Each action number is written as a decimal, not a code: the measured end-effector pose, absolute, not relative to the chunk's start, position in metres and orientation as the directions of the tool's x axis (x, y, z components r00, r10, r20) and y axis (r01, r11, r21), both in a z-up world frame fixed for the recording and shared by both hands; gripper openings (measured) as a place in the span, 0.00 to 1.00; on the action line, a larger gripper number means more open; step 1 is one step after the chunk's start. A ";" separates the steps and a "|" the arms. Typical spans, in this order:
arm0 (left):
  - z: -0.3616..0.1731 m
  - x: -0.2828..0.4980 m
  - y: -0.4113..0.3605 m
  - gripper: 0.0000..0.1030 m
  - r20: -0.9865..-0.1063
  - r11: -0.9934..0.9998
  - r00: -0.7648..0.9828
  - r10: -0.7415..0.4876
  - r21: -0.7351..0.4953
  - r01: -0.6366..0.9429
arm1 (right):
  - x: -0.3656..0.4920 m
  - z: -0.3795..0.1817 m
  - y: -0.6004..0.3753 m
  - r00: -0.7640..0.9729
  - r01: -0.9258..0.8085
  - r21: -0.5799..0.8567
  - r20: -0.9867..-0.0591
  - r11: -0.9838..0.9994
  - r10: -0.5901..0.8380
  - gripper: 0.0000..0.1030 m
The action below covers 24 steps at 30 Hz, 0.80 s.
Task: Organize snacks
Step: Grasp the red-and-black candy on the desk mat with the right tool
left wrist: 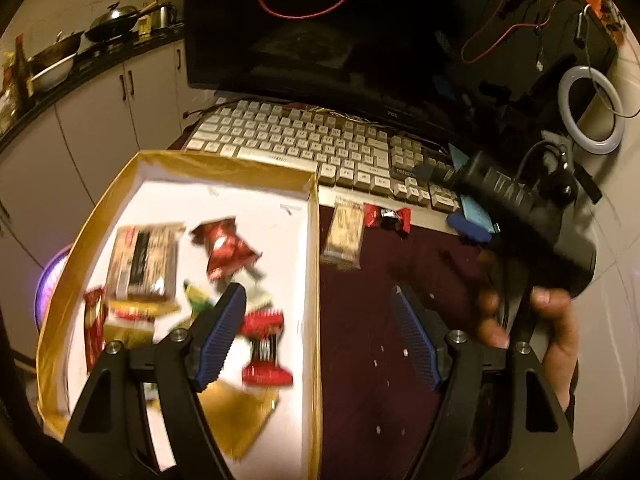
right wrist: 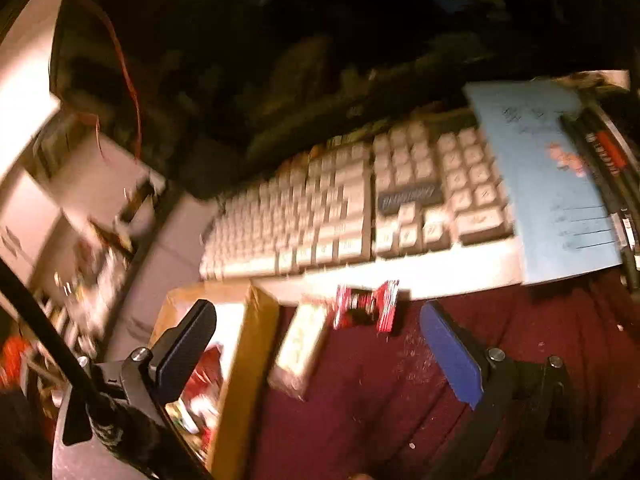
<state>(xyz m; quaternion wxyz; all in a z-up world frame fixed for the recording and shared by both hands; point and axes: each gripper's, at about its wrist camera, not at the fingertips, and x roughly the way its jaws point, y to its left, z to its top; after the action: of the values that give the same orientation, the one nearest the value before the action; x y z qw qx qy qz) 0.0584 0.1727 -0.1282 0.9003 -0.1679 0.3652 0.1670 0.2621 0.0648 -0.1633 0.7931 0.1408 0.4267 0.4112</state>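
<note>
1. Monitor (left wrist: 360,32) bezel reads "TCL"; snack wrappers are too blurred to read.
2. Left gripper (left wrist: 320,336), jaws wide apart and empty, straddles the right wall of the gold-rimmed box (left wrist: 314,264) of snacks.
3. Right gripper (right wrist: 324,344), jaws spread and empty, faces a tan bar (right wrist: 300,344) and red candy (right wrist: 366,306) on maroon cloth (right wrist: 520,340), between box and keyboard (right wrist: 340,208).

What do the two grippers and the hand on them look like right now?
The left gripper has black triangular linkage arms with silver bolts and blue ribbed fingers. The right gripper is built the same, with a smooth blue pad. A bare hand, no sleeve visible, grips a black handle with a cable.
</note>
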 end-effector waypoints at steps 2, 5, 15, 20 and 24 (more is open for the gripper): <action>-0.130 0.073 0.181 0.73 -0.733 0.884 0.661 0.161 -0.191 -0.427 | 0.260 -0.171 0.065 0.273 -0.536 0.576 -0.574 0.617 0.772 0.93; -0.133 0.093 0.185 0.73 -0.752 0.890 0.648 0.123 -0.205 -0.408 | 0.265 -0.179 0.059 0.266 -0.497 0.604 -0.577 0.623 0.772 0.90; -0.153 0.180 0.170 0.59 -0.825 0.932 0.563 0.046 -0.168 -0.322 | 0.283 -0.185 0.024 0.257 -0.372 0.702 -0.551 0.607 0.794 0.67; -0.158 0.187 0.177 0.58 -0.834 0.927 0.550 0.046 -0.169 -0.334 | 0.295 -0.185 0.054 0.205 -0.382 0.680 -0.598 0.626 0.775 0.46; -0.152 0.172 0.184 0.58 -0.824 0.921 0.563 0.066 -0.166 -0.352 | 0.290 -0.198 0.074 0.199 -0.381 0.646 -0.642 0.662 0.741 0.31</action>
<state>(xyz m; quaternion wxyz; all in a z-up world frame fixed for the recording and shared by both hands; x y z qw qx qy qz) 0.1723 0.1839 -0.1522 0.8697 -0.1581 0.4519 0.1201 0.2902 0.0743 -0.1980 0.7542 0.1756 0.5119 0.3719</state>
